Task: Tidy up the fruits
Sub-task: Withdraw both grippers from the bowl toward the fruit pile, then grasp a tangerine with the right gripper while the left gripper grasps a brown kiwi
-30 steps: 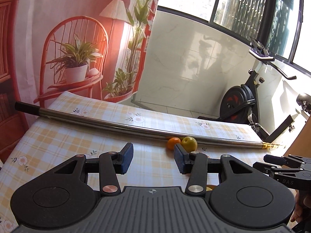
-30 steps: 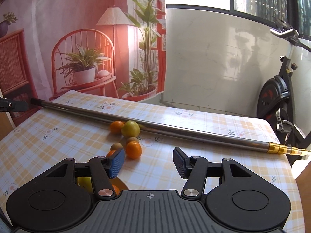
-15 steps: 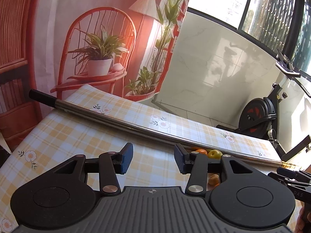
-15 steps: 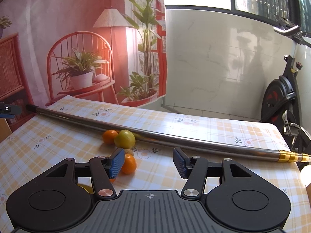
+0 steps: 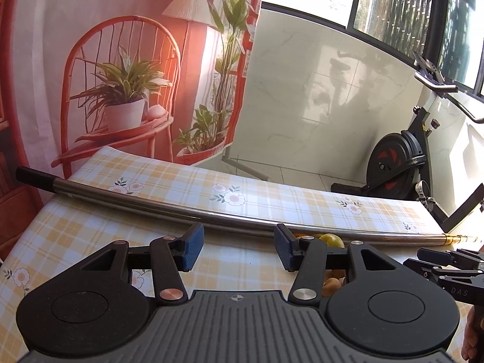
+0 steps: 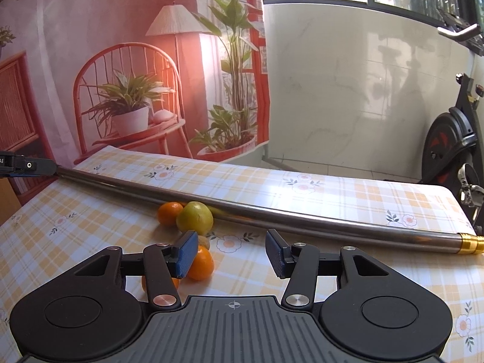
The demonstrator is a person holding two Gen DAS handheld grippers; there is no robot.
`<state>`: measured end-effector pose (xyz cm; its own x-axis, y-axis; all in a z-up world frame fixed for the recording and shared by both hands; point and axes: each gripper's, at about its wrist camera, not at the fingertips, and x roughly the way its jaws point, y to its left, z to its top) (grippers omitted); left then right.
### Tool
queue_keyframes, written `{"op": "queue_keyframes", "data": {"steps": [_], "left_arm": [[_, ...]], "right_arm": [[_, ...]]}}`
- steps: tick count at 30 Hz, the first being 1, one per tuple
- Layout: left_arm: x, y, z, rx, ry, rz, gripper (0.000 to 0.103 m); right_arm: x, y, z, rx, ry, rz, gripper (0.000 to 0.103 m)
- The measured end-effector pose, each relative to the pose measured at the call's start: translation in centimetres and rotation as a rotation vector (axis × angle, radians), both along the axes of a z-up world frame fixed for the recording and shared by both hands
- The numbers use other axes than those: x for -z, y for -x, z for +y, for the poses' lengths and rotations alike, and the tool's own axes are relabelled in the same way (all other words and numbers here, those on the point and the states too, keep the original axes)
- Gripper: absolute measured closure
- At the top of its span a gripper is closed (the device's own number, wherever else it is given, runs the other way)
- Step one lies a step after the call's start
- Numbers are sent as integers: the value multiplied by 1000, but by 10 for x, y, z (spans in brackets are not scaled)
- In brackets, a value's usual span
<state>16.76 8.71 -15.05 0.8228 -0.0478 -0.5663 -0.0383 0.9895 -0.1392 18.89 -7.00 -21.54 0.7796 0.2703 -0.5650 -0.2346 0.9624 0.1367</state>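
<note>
Approaching is judged the step in hand: both the left tool (image 5: 239,249) and right tool (image 6: 231,252) are held wide open, empty; the orange (image 6: 201,263) at ten o'clock must be straddled next.

Legible text is appearing in two places only. In the left wrist view, the letters "DAS" are showing in pale print on the black body of the right gripper (image 5: 450,267) at the right edge of the frame. In the right wrist view, the letters "AI", cut off by the frame's left edge, are showing in white on the black body of the left gripper (image 6: 18,165). A small crosshair mark, without lettering, is sitting at the top centre of each camera's own ribbed mount.
</note>
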Motion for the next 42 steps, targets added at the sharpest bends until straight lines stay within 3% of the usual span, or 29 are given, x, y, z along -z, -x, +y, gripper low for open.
{"op": "queue_keyframes", "data": {"steps": [8,24,28,34,42], "left_arm": [[6,-12,-8,36,-21,1,49],[25,-37,-8,65,-8,74,49],[29,-42,-13,85,-6,92,49],[38,-48,-26,146,-10,140,49],[59,-59,-43,199,69,228,49]], "right_arm": [[13,-15,1,-30,-32,39,68],[47,-55,40,-154,-12,179,66],[55,-57,36,-152,-42,198,71],[61,-48,22,-131,-92,156,71],[69,-18,-14,-1,-155,58,71]]}}
